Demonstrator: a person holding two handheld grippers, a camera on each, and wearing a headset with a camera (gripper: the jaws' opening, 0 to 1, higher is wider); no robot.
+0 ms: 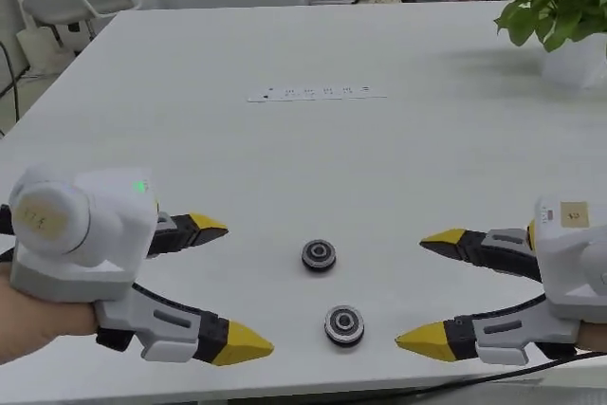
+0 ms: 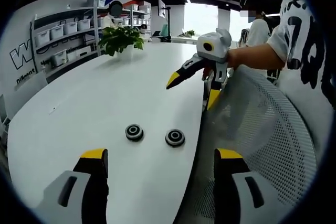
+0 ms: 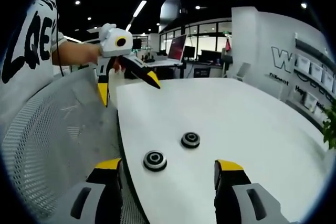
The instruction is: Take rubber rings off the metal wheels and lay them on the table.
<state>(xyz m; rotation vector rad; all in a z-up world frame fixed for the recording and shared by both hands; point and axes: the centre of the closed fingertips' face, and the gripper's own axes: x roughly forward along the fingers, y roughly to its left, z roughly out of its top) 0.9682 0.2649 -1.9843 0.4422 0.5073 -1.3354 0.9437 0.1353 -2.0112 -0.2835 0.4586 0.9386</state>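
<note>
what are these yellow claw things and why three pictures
No robot here: a person holds a two-jaw tool in each hand. The head view comes from a headset camera; in it the left gripper and right gripper face each other, both open, holding nothing. The two round pictures come from cameras riding on the grippers, looking out along their yellow-tipped jaws. On the white table between them lie two small metal wheels, the far wheel and the near wheel, each with a dark ring around it.
</note>
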